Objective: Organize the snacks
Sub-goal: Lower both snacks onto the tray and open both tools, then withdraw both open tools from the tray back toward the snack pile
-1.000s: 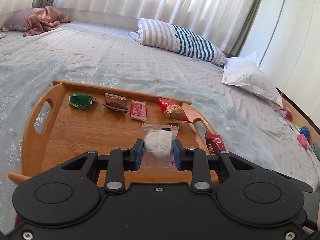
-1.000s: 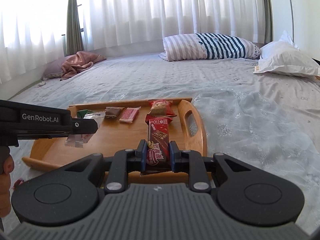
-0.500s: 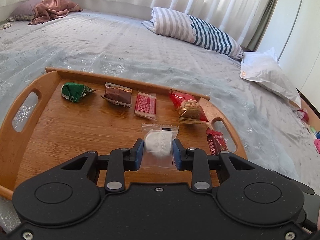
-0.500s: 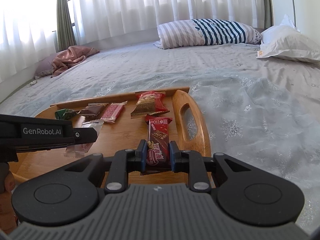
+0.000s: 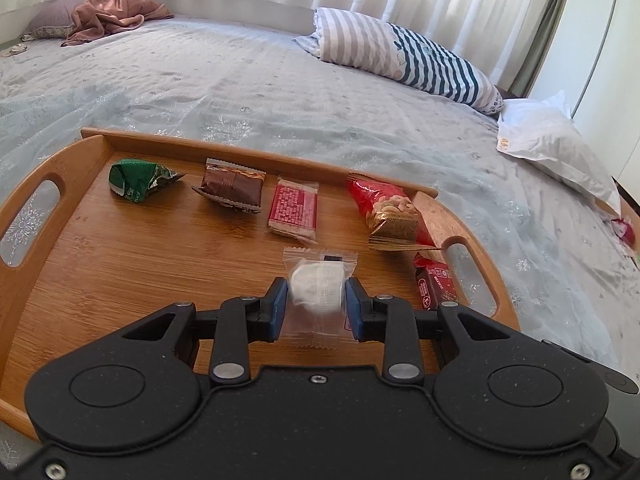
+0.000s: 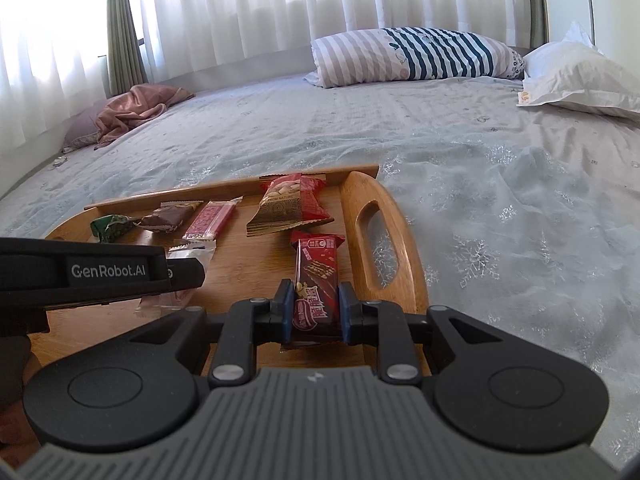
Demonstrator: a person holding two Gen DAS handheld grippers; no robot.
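A wooden tray (image 5: 100,264) lies on the bed, also in the right wrist view (image 6: 396,216). Along its far side lie a green packet (image 5: 138,185), a brown bar (image 5: 232,190), a pink-red packet (image 5: 295,213) and a red nut bag (image 5: 390,214). My left gripper (image 5: 316,300) is shut on a clear packet with a white snack (image 5: 318,286), held over the tray's middle. My right gripper (image 6: 314,306) is shut on a red chocolate wafer bar (image 6: 316,276), held over the tray's right end next to the handle. The left gripper also shows in the right wrist view (image 6: 100,272).
The tray sits on a pale blue bedspread (image 5: 240,80). A striped pillow (image 5: 400,56) and a white pillow (image 5: 552,148) lie at the far right. A pink blanket (image 5: 112,20) lies at the far left. Small colourful items (image 5: 624,230) lie at the bed's right edge.
Both grippers have moved forward over the tray with their snacks still held. The tray and its packets look larger and closer in both views.
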